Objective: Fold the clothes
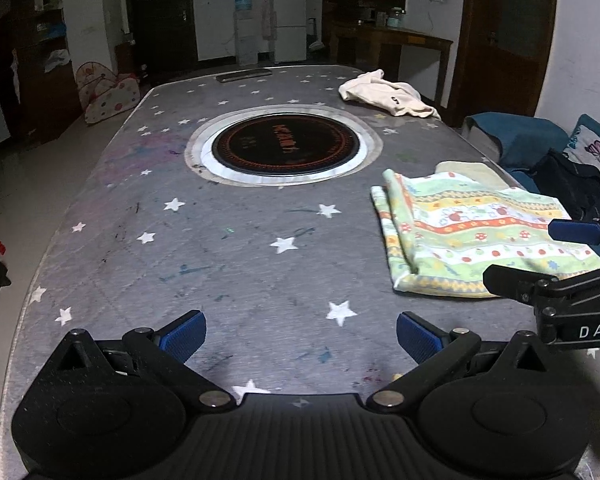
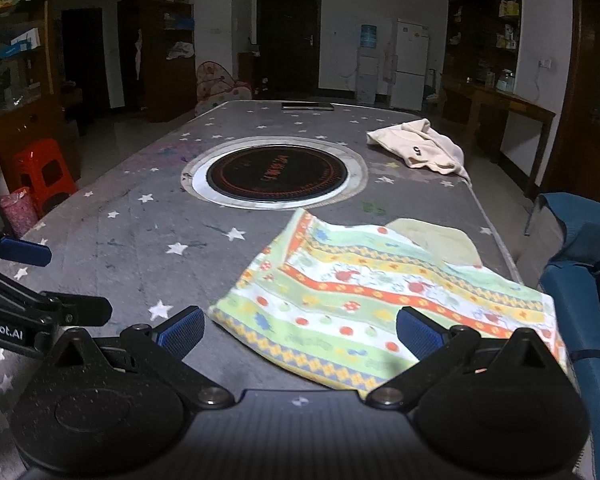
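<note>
Both grippers (image 1: 301,336) (image 2: 300,332) hover spread-jawed over the table (image 1: 220,264); striped cloth (image 2: 380,300) at its right edge, cream garment (image 2: 420,148) beyond.

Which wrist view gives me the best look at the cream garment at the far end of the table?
The right wrist view: the cream garment lies less edge-on there, and a dark mark on it shows clearly. The left wrist view shows it flatter, with the mark barely visible.

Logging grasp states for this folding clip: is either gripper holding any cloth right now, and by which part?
Nothing is held. The left gripper and right gripper are both open; the striped cloth lies on the table.
</note>
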### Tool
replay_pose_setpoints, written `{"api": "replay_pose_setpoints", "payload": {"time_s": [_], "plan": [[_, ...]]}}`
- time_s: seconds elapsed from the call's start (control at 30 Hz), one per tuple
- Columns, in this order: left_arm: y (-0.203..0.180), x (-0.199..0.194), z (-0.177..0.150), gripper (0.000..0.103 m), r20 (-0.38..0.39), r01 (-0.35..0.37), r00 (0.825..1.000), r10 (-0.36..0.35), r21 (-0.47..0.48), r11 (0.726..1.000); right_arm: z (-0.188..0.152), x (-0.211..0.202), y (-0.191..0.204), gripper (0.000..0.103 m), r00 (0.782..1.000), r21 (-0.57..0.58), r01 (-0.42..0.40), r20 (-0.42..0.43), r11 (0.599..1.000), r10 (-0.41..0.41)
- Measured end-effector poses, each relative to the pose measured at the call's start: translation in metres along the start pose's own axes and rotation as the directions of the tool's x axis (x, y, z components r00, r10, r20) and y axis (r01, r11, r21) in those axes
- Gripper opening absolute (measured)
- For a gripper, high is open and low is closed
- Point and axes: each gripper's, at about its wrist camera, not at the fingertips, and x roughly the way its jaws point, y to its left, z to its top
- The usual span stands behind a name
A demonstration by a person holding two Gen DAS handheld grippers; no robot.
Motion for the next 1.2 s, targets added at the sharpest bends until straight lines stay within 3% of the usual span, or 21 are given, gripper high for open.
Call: {"api": "replay_pose_setpoints", "payload": {"time_s": [0.9, 1.2], "plan": [[0.045, 0.027, 0.001, 0.103, -0.026, -0.086, 0.996, 0.084, -0.091, 0.992, 0.016, 0.043, 0.047, 0.103, 0.996, -0.06, -0.091, -0.005, 0.994, 0.091], [0.043, 0.029, 0.005, 0.103, -0.017, -0.08, 0.997, 0.078, -0.091, 0.993, 0.02, 0.046, 0.041, 0.103, 0.997, -0.033, -0.079, 0.0, 0.996, 0.079]]}}
